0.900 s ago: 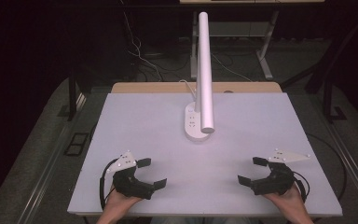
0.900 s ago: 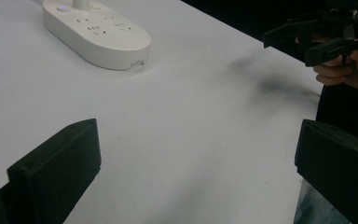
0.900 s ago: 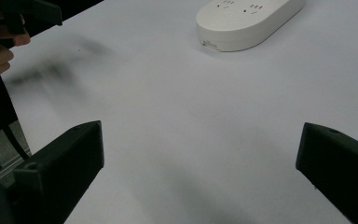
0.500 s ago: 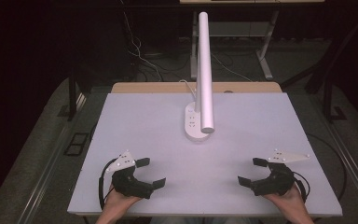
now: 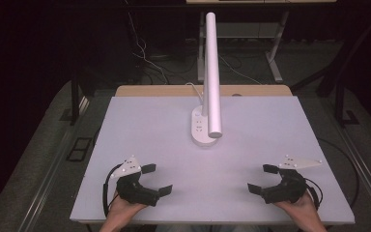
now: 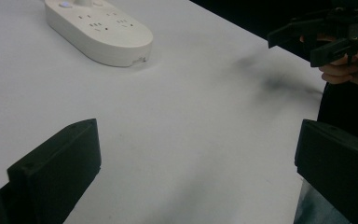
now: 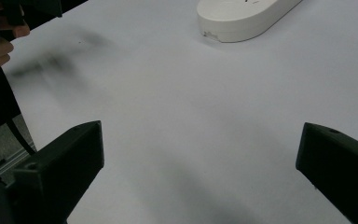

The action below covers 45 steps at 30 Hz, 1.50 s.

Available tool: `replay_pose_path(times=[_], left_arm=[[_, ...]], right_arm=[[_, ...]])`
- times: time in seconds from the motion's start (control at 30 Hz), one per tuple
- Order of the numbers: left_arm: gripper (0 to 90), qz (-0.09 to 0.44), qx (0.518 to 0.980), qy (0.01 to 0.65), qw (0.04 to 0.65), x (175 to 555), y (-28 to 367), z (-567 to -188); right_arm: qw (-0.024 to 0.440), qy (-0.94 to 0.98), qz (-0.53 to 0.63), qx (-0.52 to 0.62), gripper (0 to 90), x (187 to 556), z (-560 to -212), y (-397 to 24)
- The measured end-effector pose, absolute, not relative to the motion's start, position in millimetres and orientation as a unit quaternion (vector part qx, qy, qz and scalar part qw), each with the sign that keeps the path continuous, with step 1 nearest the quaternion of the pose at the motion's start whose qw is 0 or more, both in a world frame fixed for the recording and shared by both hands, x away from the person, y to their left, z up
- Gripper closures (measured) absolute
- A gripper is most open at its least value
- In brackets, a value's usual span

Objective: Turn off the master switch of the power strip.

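Your left claw (image 5: 157, 179) and right claw (image 5: 260, 178) rest spread and empty at the near edge of the pale surface (image 5: 149, 125). The white oval-based desk lamp (image 5: 204, 126), with its long tubular head, stands mid-surface, well apart from both.

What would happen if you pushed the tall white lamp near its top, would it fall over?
The tall white lamp probably tips more easily pushed high, since its long tube leans out over the white table. Its flat oval white base looks broad, so a low push would likely slide it instead. The smooth plastic could be slippery.
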<state>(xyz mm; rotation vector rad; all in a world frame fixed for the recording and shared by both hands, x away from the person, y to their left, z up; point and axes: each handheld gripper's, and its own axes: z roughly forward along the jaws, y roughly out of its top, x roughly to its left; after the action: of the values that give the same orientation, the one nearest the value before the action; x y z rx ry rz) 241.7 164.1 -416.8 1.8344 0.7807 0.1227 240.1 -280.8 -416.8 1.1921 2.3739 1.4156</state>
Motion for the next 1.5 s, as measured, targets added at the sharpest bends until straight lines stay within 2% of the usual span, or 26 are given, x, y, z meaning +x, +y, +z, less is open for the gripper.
replay_pose_path(times=[1.0, 1.5], left_arm=[[0.0, 0.037, 0.780, 0.325, 0.533, 263.2, 164.1, -397.4], [0.0, 0.030, 0.799, 0.316, 0.511, 280.5, 157.9, -385.9]], right_arm=[[0.067, 0.790, 0.464, 0.395, 0.3, 240.5, -417.7, -283.8], [0.067, 0.791, 0.462, 0.396, 0.3, 241.0, -418.0, -284.8]])
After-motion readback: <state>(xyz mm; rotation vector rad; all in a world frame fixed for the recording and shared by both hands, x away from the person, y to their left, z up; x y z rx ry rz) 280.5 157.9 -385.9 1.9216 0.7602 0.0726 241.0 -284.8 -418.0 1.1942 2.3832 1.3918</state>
